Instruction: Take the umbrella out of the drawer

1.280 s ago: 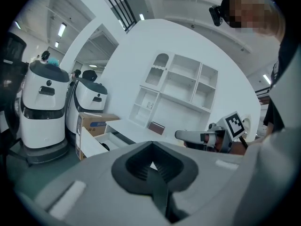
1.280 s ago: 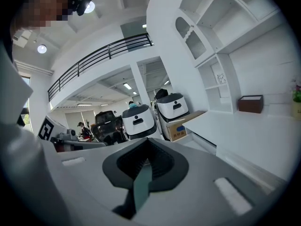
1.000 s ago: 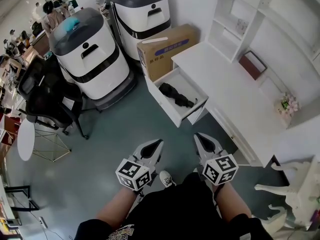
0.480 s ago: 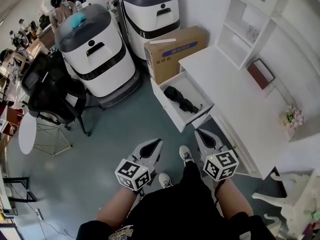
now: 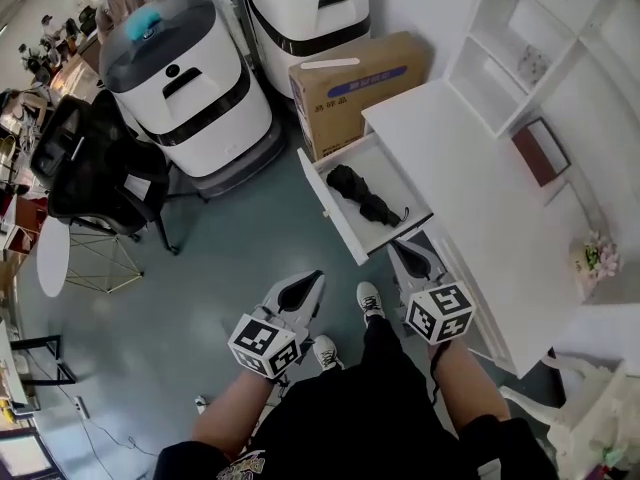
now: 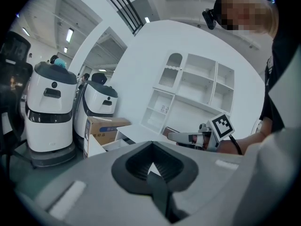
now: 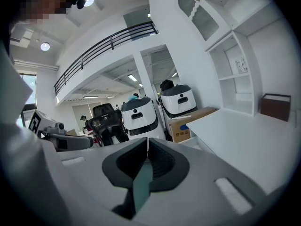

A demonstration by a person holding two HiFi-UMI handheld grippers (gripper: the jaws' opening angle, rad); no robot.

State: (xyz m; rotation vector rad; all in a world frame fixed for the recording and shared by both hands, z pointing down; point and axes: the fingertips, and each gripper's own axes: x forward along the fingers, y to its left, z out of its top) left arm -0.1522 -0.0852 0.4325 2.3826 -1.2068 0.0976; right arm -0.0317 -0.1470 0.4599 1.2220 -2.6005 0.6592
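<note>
A black folded umbrella (image 5: 362,194) lies in the open white drawer (image 5: 335,208) that sticks out of the white desk (image 5: 470,198). My right gripper (image 5: 396,245) is shut and empty, its tip just short of the drawer's near corner. My left gripper (image 5: 316,276) is further left over the floor, also shut with nothing in it. In the left gripper view the jaws (image 6: 151,145) meet, and the right gripper (image 6: 195,138) shows beyond them. The right gripper view shows closed jaws (image 7: 147,140) pointing along the desk edge.
Two white-and-grey machines (image 5: 185,78) (image 5: 305,8) and a cardboard box (image 5: 360,78) stand behind the drawer. A black office chair (image 5: 95,168) is at the left. A white shelf unit (image 5: 520,58), a brown box (image 5: 540,153) and a flower pot (image 5: 597,258) are on the desk.
Both grippers have come forward toward the drawer as the person stepped forward. The right gripper's tip now lies close to the drawer's near corner. Both stay shut.
</note>
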